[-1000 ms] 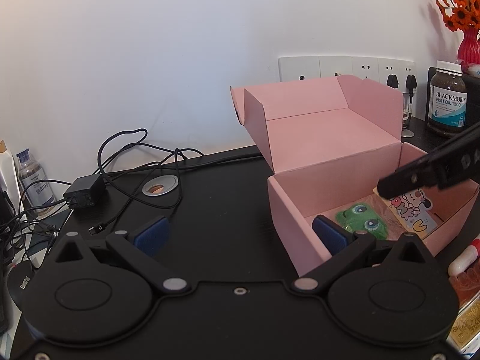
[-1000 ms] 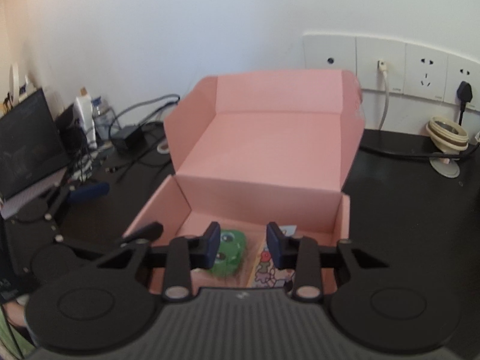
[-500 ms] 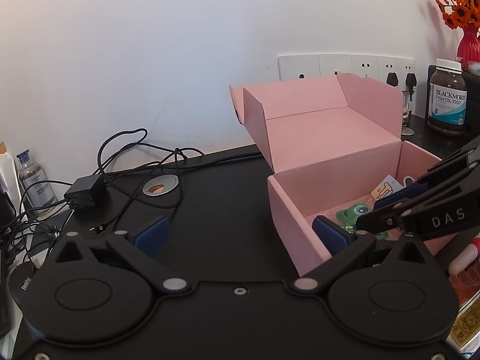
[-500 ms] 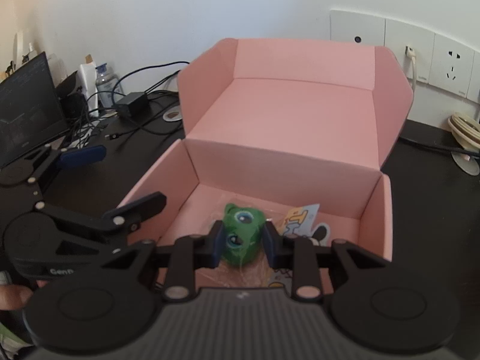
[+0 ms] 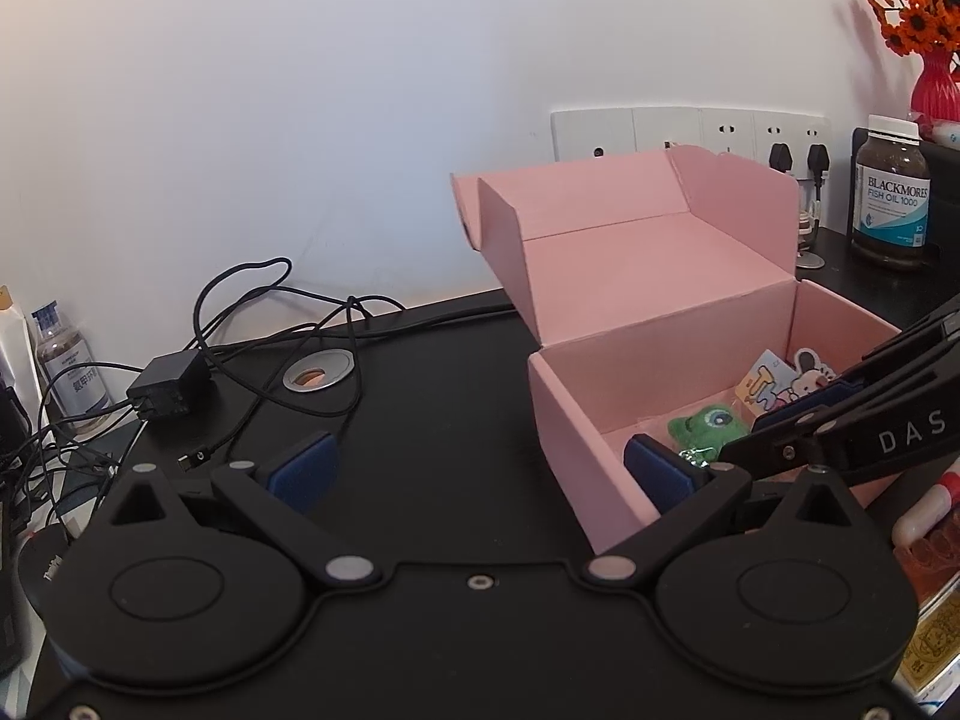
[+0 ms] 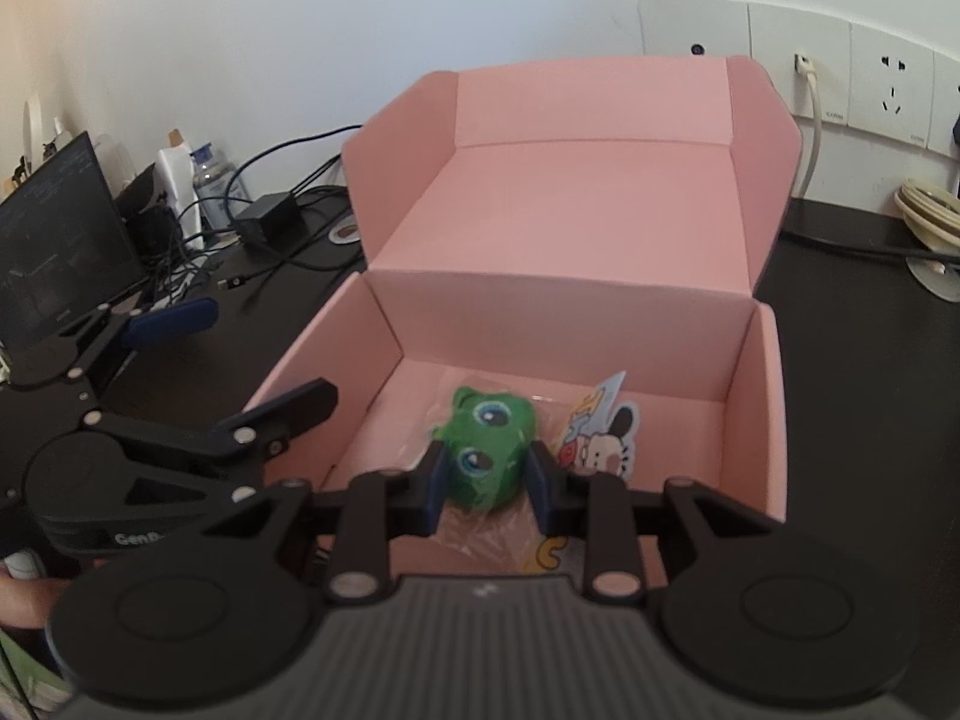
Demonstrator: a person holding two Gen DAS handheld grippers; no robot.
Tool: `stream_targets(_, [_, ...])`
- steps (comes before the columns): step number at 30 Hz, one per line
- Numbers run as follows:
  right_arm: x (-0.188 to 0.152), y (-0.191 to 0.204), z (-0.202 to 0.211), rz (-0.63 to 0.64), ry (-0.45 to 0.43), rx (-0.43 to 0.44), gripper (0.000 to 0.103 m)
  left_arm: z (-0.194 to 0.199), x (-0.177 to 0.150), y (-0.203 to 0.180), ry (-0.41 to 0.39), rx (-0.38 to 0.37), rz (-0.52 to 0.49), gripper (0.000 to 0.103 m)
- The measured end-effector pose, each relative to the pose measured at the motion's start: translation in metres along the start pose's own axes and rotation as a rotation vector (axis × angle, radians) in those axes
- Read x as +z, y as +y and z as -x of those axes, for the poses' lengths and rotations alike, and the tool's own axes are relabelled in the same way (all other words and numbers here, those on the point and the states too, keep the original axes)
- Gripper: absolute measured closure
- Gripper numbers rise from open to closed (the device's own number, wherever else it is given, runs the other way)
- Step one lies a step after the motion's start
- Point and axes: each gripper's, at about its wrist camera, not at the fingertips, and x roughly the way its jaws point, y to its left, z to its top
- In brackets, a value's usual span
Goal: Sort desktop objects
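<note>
Green frog toy (image 6: 489,450), lower centre of frame inside pink box (image 6: 600,324), now clamped by right gripper (image 6: 489,486), which has closed on it. Left gripper (image 5: 477,468) wide, empty. Looks ready to lift.

Lower part of the green frog plush (image 6: 487,453) behind blue pads (image 6: 433,489); orange flowers (image 5: 912,12) cropped at the frame edge.

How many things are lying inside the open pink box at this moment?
2 that I can see: a green plush toy gripped by the right gripper, and a cartoon sticker pack beside it, inside the pink box. The grippers may hide more.
</note>
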Motion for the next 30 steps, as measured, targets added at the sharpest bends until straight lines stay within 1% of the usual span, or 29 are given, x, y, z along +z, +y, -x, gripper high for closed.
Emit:
stream_targets(7, [-0.005, 0.002, 0.006, -0.015, 0.014, 0.013, 0.075, 0.005, 0.001, -0.004, -0.014, -0.013, -0.018, 0.0])
stream_targets(11, [-0.008, 0.004, 0.008, -0.024, 0.016, 0.014, 0.075, 0.008, 0.004, 0.0, -0.034, 0.008, -0.004, 0.0])
stream_targets(14, [-0.012, 0.003, 0.011, -0.052, 0.02, 0.019, 0.075, 0.005, 0.005, 0.005, -0.015, 0.019, 0.014, 0.0])
stream_targets(16, [-0.015, 0.002, 0.012, -0.085, 0.019, 0.023, 0.075, 0.0, 0.003, 0.006, 0.009, 0.03, 0.016, 0.0])
stream_targets(18, [-0.017, 0.004, 0.014, -0.091, 0.016, 0.016, 0.075, -0.003, 0.002, 0.005, 0.02, 0.033, 0.008, 0.0])
stream_targets(25, [-0.023, 0.008, 0.019, -0.152, 0.019, 0.019, 0.075, 0.0, 0.002, 0.001, 0.002, 0.067, -0.03, 0.0])
stream_targets(28, [-0.024, 0.008, 0.02, -0.181, 0.029, 0.04, 0.075, 0.0, 0.003, 0.002, 0.012, 0.058, -0.02, 0.0])
stream_targets(30, [-0.022, 0.008, 0.02, -0.153, 0.024, 0.043, 0.076, 0.0, 0.003, 0.002, 0.018, 0.043, -0.013, 0.0])
